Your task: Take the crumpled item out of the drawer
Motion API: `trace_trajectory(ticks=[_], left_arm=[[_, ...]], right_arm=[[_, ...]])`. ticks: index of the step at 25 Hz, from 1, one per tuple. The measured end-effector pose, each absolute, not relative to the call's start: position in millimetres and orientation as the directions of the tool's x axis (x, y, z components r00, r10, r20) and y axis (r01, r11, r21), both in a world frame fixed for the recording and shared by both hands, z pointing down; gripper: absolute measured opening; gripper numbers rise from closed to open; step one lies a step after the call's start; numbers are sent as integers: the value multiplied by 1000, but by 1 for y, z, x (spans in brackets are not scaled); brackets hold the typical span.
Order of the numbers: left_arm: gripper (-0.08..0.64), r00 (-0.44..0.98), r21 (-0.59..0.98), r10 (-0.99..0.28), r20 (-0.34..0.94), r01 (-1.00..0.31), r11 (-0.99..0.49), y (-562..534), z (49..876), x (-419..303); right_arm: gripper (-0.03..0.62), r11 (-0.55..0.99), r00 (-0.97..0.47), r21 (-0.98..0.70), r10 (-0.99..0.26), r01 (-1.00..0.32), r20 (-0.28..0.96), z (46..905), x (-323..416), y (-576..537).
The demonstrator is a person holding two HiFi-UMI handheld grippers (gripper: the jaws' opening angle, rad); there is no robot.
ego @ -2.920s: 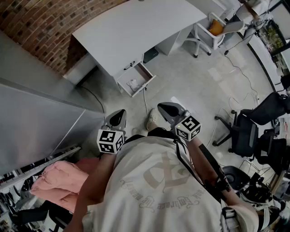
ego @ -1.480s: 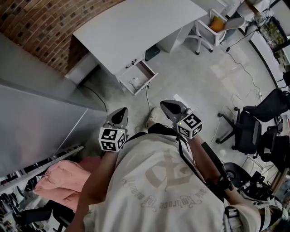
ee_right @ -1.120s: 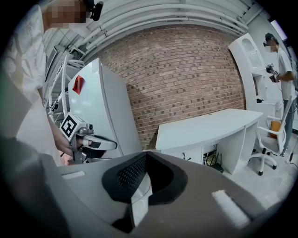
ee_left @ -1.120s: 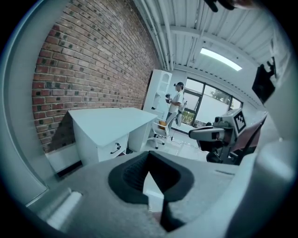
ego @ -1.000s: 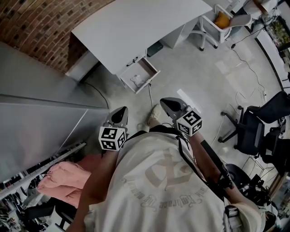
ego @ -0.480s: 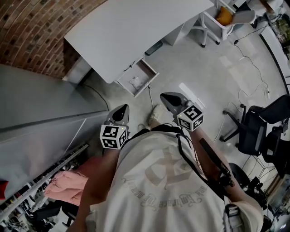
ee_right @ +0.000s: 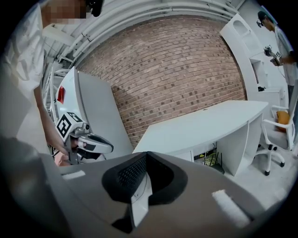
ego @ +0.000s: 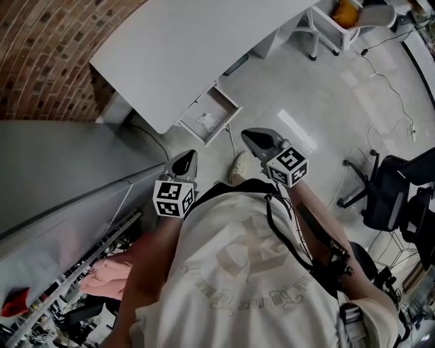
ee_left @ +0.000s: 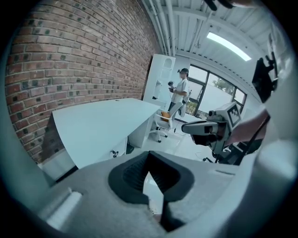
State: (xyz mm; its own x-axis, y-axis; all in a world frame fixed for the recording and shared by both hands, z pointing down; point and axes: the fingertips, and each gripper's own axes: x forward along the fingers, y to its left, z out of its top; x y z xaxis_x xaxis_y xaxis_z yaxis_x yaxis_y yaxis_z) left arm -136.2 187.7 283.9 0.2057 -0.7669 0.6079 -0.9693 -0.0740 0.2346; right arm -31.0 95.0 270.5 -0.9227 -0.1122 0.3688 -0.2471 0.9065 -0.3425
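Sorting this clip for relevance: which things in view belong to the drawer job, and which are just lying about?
Belongs to the job:
- open drawer
- white crumpled item lying in it
- left gripper and right gripper, both shut, empty and apart from the drawer

Just lying about:
- black office chair
- pink cloth
- white chair

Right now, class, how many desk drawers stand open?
1: the drawer pulled out from under the white desk, holding the crumpled item. Shut drawers may be hidden under the desktop.
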Motion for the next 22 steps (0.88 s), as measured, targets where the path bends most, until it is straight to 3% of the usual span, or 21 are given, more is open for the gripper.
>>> trace_trajectory(ticks=[13,22], left_arm=[[3,216,227,-700,680,-971,-79,163,306,-122],[3,283,261,-646,709,-956,-133,132,327,-127]], right_arm=[[8,895,-922,-384,-68,-225,381,299,-21,64],[8,851,-898,-427,-109,-306,427,327,-21,47]])
